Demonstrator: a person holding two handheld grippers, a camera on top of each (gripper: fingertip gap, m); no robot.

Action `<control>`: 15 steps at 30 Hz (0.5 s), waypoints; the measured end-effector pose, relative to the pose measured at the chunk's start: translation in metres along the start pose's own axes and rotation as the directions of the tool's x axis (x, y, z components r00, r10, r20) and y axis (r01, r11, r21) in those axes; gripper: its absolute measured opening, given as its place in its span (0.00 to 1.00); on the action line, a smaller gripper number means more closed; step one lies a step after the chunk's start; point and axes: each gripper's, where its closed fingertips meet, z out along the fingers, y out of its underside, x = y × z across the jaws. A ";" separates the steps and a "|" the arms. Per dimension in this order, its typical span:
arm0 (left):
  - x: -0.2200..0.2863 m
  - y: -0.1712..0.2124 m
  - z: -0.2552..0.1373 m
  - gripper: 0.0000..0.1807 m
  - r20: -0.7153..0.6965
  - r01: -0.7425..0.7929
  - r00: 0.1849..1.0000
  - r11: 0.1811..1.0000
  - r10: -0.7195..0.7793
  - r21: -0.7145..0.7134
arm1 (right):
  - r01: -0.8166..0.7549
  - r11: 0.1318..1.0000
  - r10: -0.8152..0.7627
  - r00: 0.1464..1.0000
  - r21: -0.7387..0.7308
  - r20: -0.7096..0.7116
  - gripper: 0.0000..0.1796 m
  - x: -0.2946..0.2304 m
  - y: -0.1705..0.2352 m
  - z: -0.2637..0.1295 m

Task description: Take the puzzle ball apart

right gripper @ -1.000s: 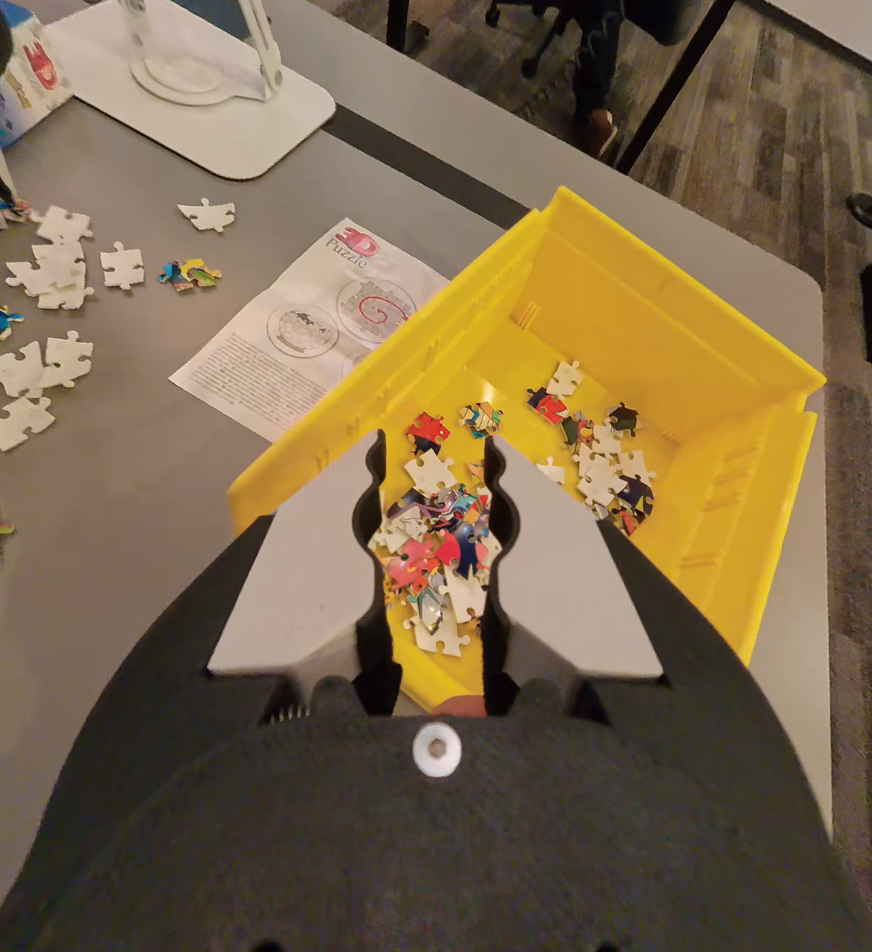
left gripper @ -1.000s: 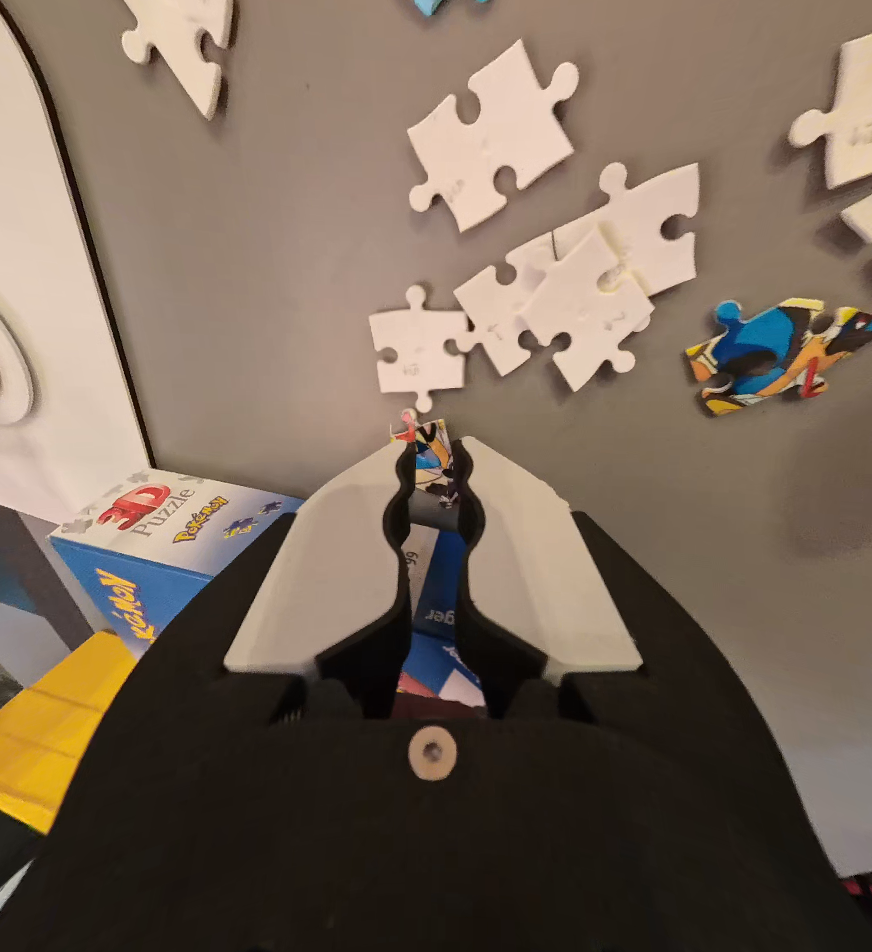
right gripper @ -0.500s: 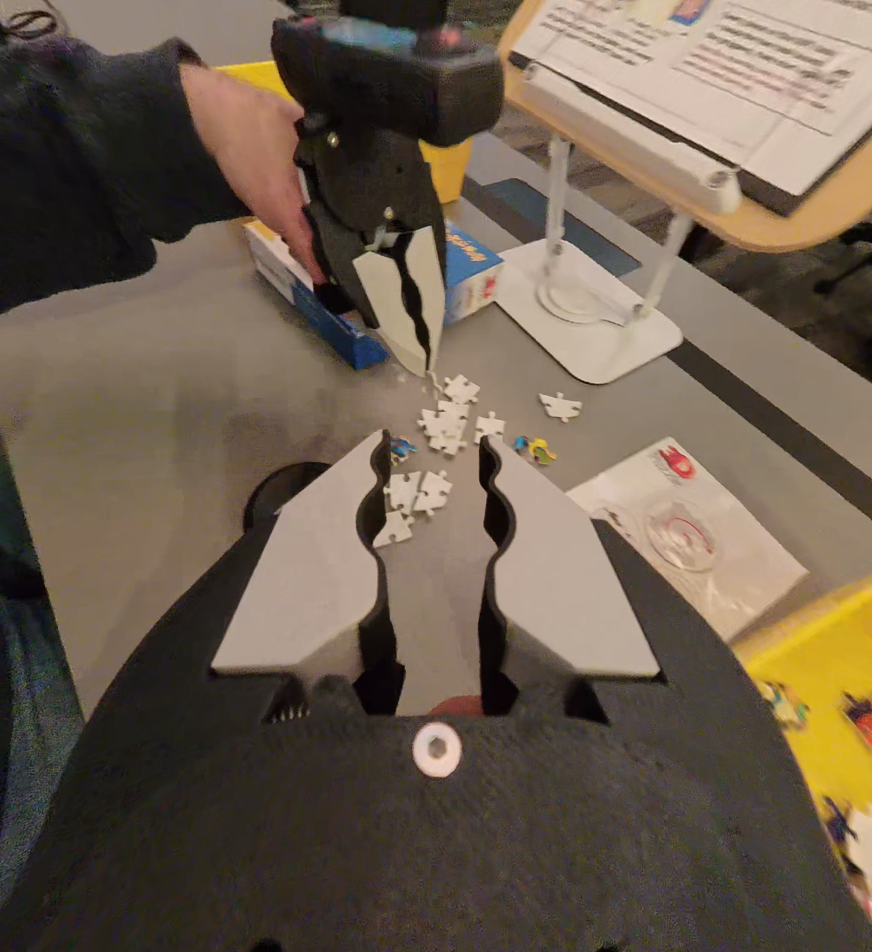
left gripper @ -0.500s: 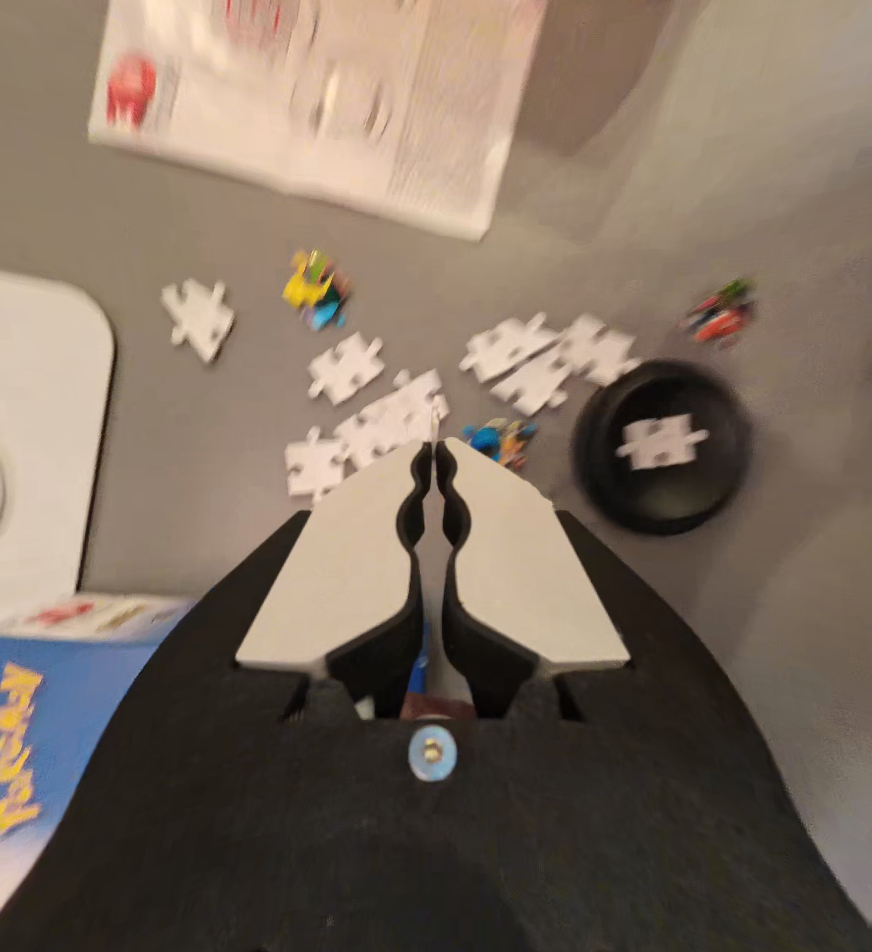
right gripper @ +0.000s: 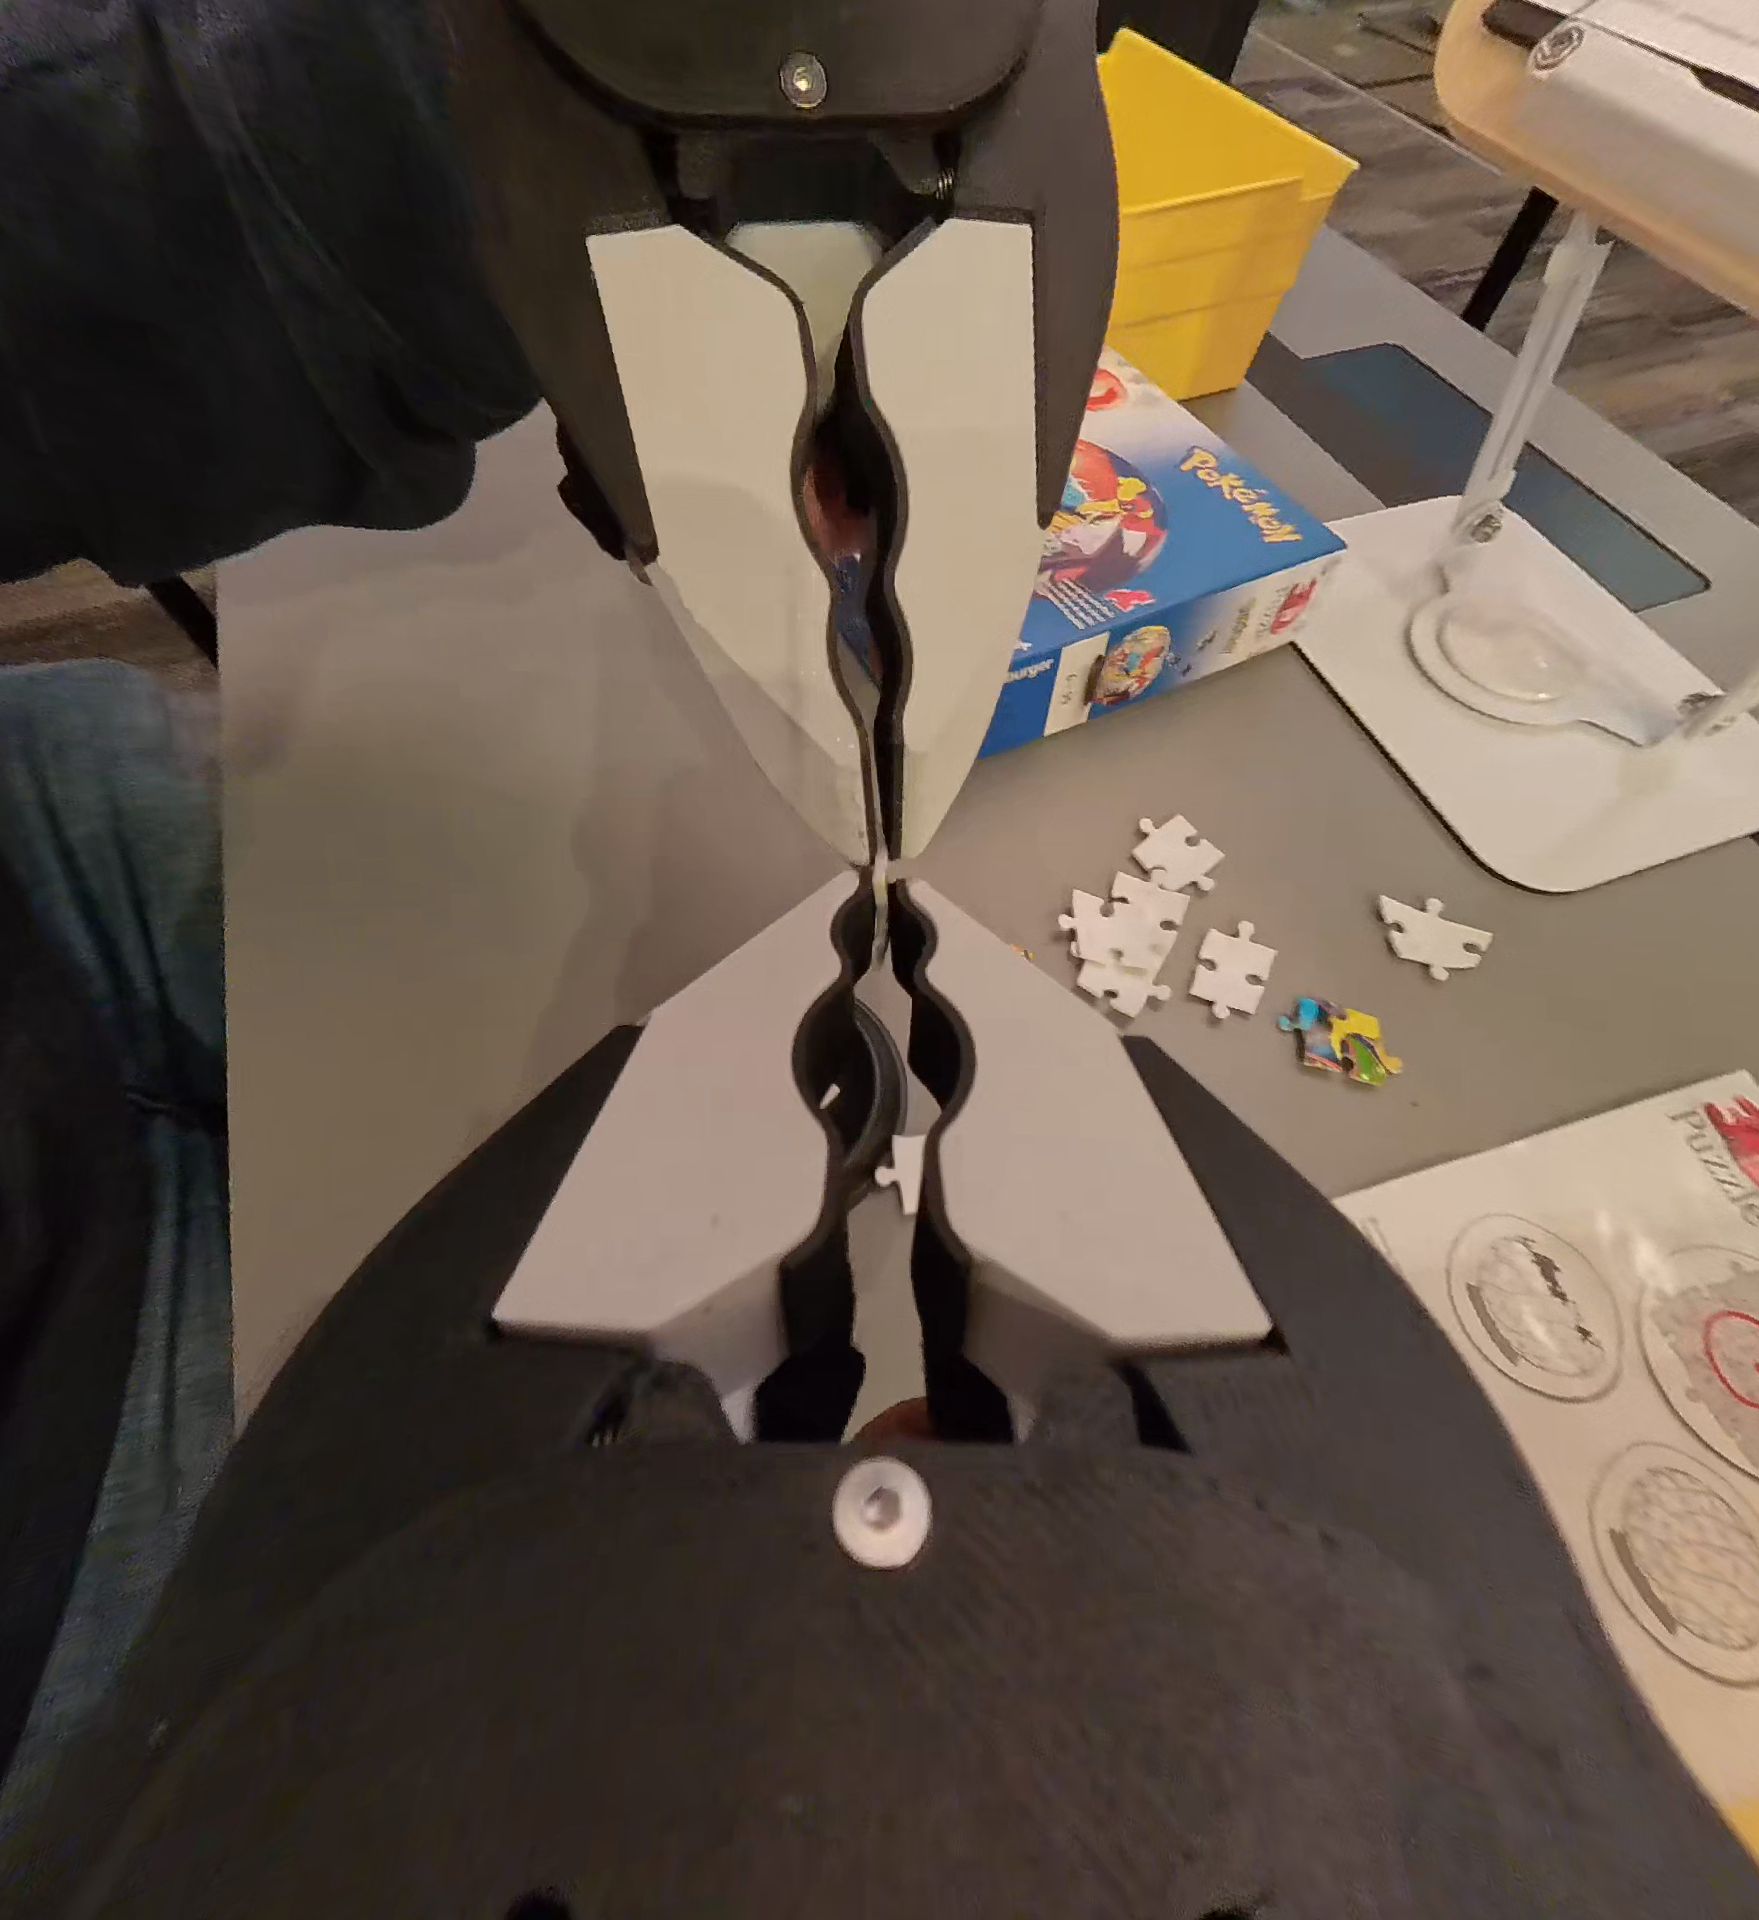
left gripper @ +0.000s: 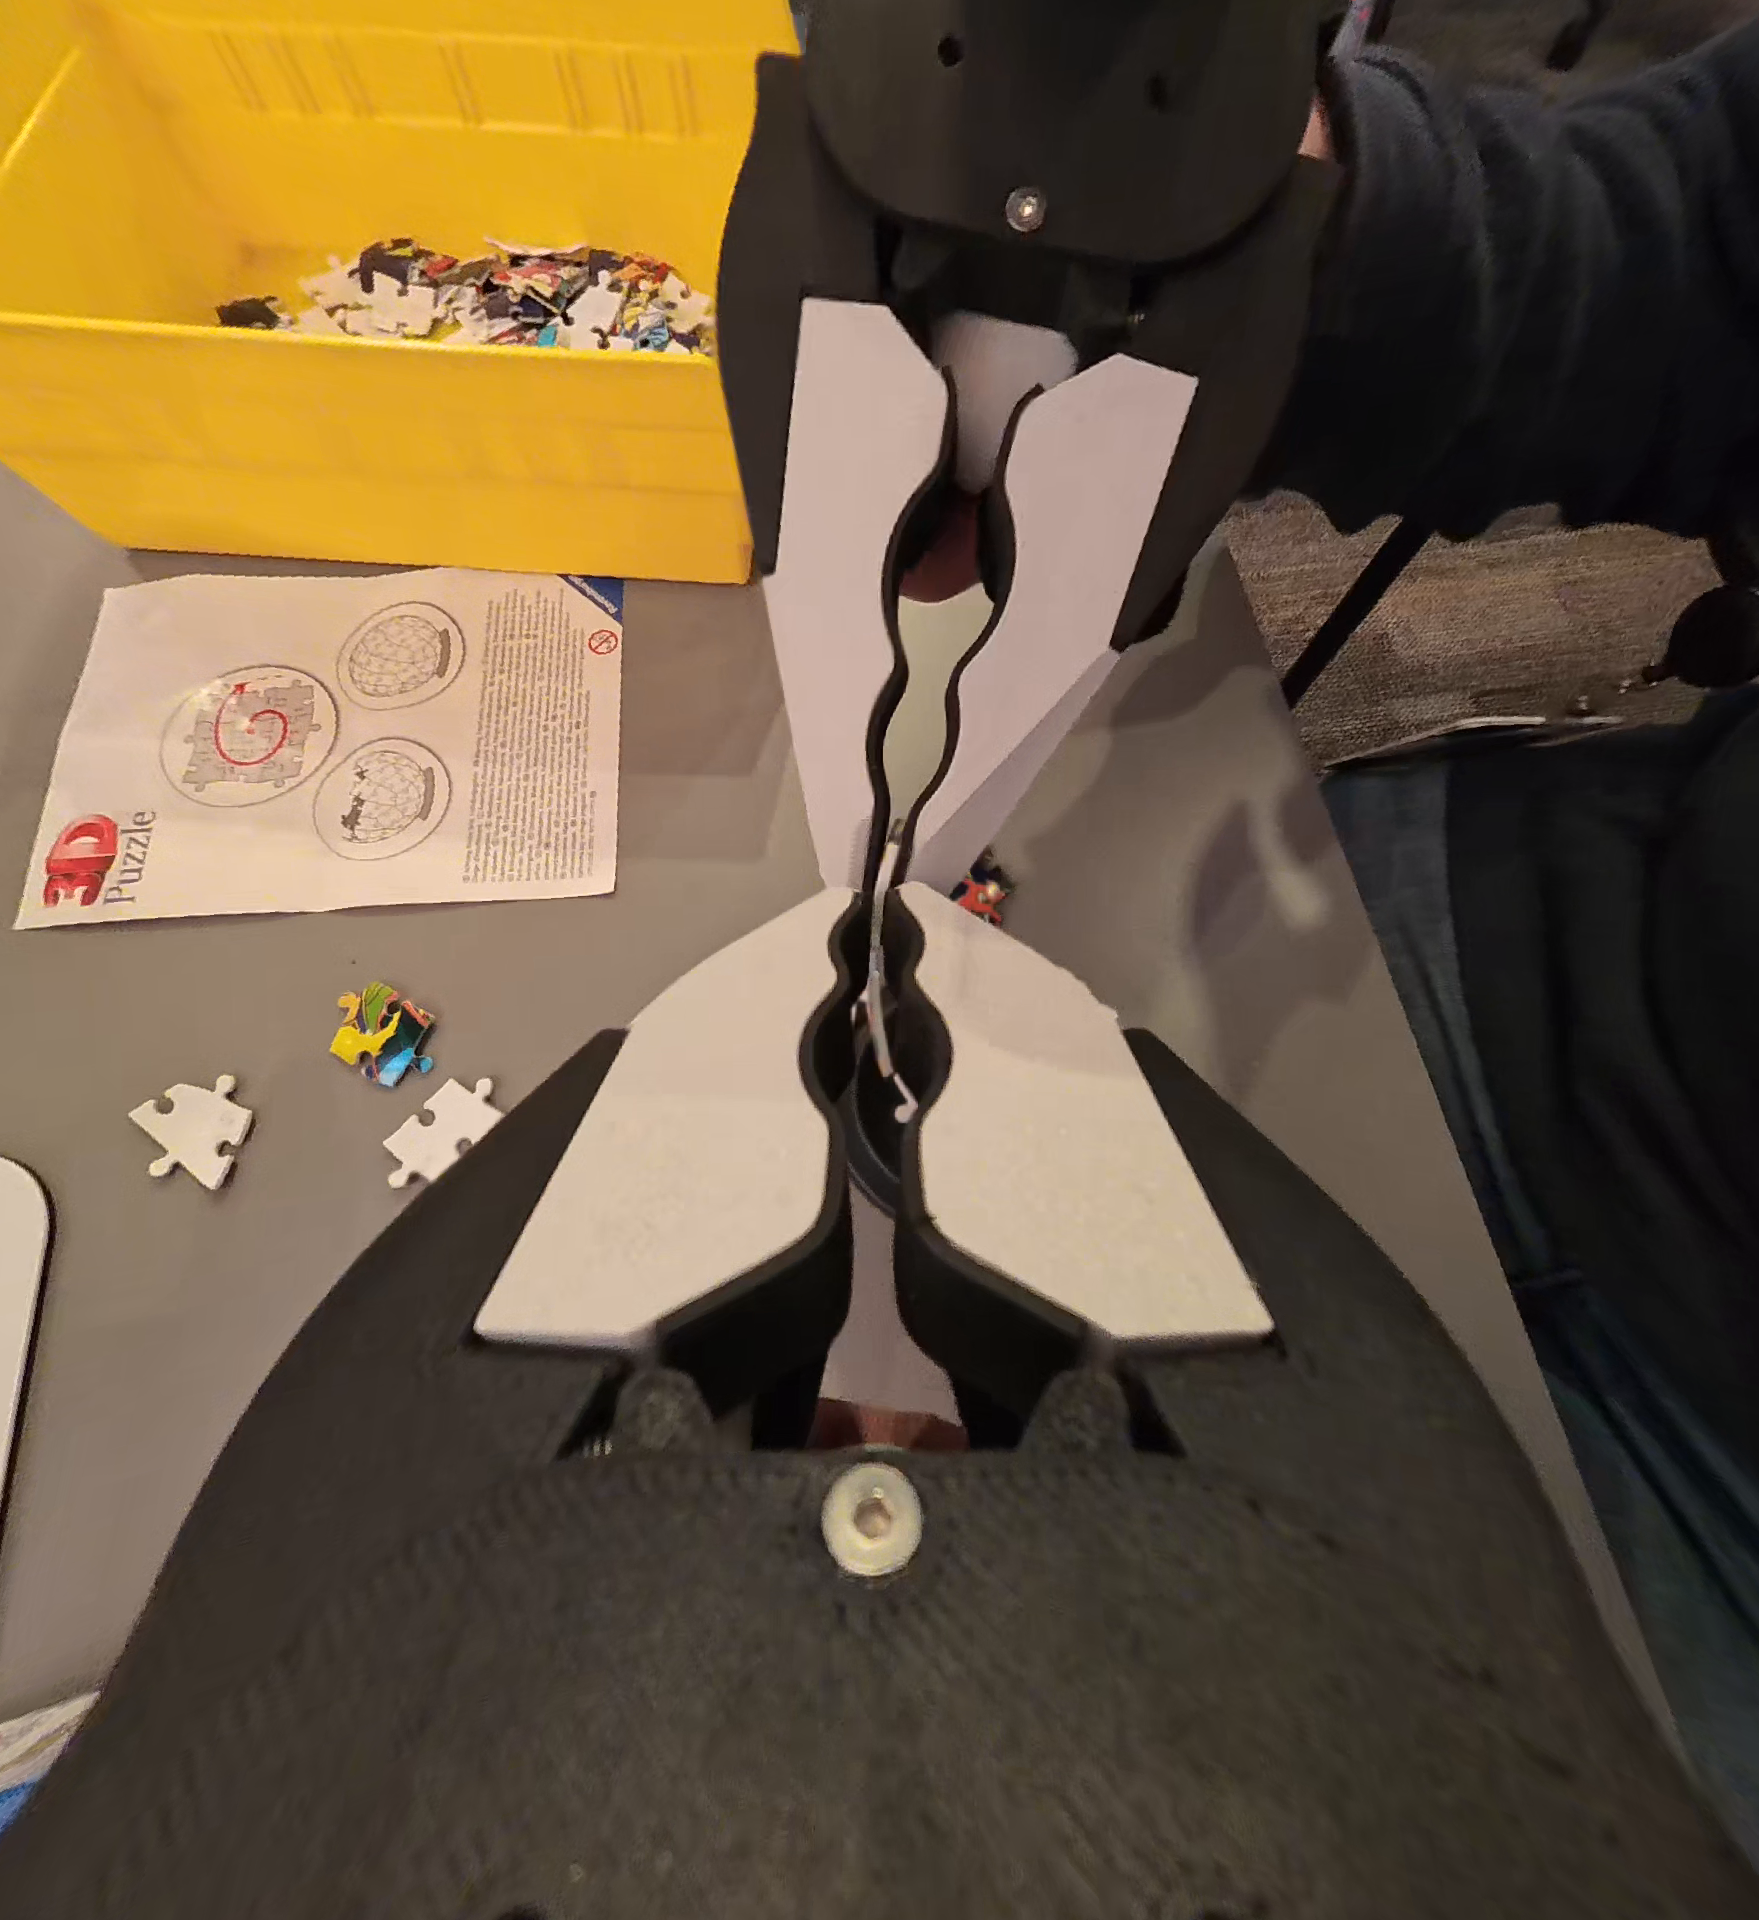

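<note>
Pinching a joined puzzle fragment (left gripper: 880,966) between left gripper (left gripper: 876,904) and right gripper (right gripper: 880,896), both clamped; yellow bin (left gripper: 335,436) holds most pieces, a few remain on the table.

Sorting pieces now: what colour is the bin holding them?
Yellow bin, clearest in the left wrist view.

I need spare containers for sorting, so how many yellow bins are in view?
2. One yellow bin stands far off, behind the blue puzzle box; the other, holding loose pieces, sits beside the instruction sheet. More may lie outside the frames.
</note>
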 end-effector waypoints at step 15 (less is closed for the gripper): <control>-0.006 0.100 0.039 0.31 0.223 0.120 0.974 0.928 -0.041 -0.354 | -0.320 0.941 0.136 0.651 -0.108 -0.747 0.18 0.159 0.126 -0.198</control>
